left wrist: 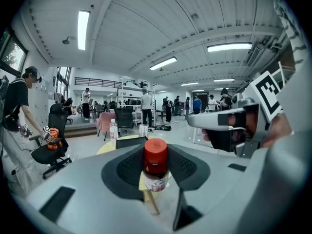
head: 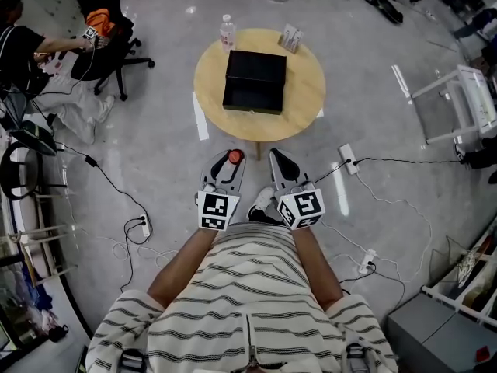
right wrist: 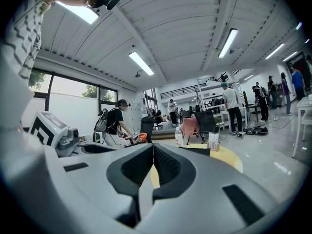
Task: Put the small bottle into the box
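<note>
Short of table (head: pixel 208 68), carrying: left gripper (head: pixel 230 166) clamps small bottle (left wrist: pixel 156 161); right gripper (right wrist: pixel 153 167) jaws together, empty. Next: reach over box (head: pixel 255 81) mid-table, release.

Head view: small bottle (head: pixel 234 156) shows only its red cap, body hidden between the left gripper (head: pixel 231 162) jaws; box (head: pixel 255 81) interior too dark to make out; small carton (head: pixel 291 37) at the table (head: pixel 210 76) far edge too small to identify; left gripper view: label (left wrist: pixel 155 182) print blurred
</note>
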